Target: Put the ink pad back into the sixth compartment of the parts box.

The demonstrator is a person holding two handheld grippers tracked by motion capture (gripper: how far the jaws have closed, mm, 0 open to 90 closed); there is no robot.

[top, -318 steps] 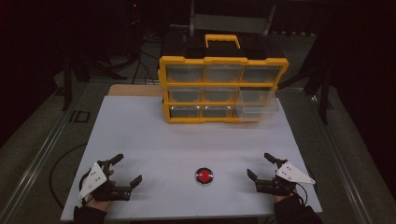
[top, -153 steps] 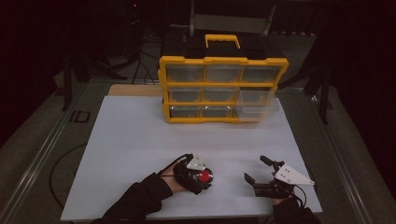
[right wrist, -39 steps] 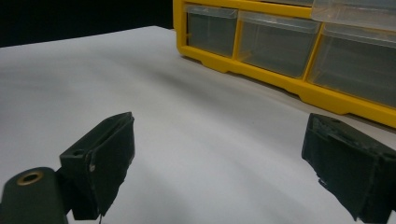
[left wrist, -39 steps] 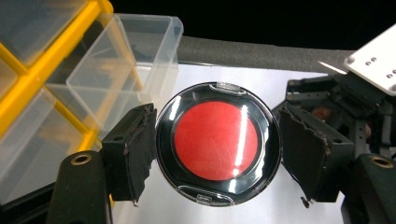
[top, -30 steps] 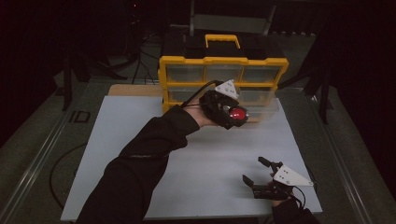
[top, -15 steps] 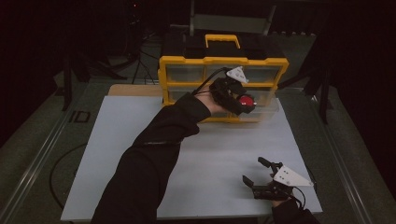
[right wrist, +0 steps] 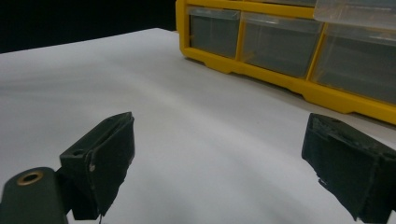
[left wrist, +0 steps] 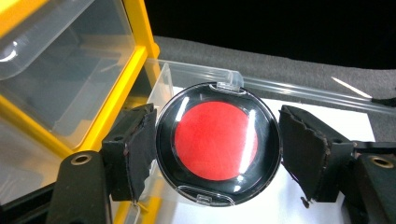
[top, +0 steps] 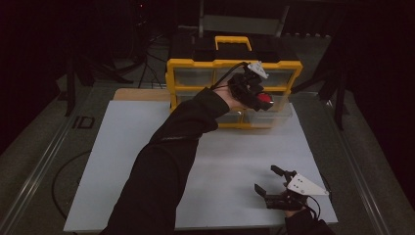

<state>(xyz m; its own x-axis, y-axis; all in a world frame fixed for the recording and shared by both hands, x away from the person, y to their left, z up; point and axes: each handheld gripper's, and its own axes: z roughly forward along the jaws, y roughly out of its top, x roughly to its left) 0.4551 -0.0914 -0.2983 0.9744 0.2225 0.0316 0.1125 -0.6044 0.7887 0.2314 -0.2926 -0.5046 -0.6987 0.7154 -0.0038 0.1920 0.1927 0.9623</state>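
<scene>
Since the earlier high-view frames, the round black compact with a red centre under a clear lid [left wrist: 218, 143] has travelled from the lower middle of the white table, where it first lay, up to the yellow plastic drawer cabinet with clear compartments [top: 195, 73] at the upper centre of the frame; over the last second it has shifted a little further rightward along the cabinet front. In the high view the compact [top: 265, 99] appears just right of centre in the upper half, in front of the cabinet's middle row and above a clear drawer pulled out from the cabinet [top: 269, 115]. The left gripper [top: 258, 96] pinches the compact by its rim, one black padded jaw pressing each side, as the left gripper view shows with the left gripper [left wrist: 217, 149] at the bottom of the frame and the disc face-on at its centre. Behind the compact in that view lie the rim of the open clear drawer [left wrist: 196, 74] and, at upper left, the yellow frame of the cabinet [left wrist: 135, 28]. A dark-sleeved forearm [top: 166, 161] runs from the lower left centre of the high view to this gripper. The right gripper [top: 274, 188] rests at the lower right on the white table surface [top: 122, 161], its jaws spread apart with nothing between them; the right gripper view confirms the right gripper [right wrist: 219, 158] open over bare table, with the cabinet's lower drawers [right wrist: 280, 42] at upper right.
</scene>
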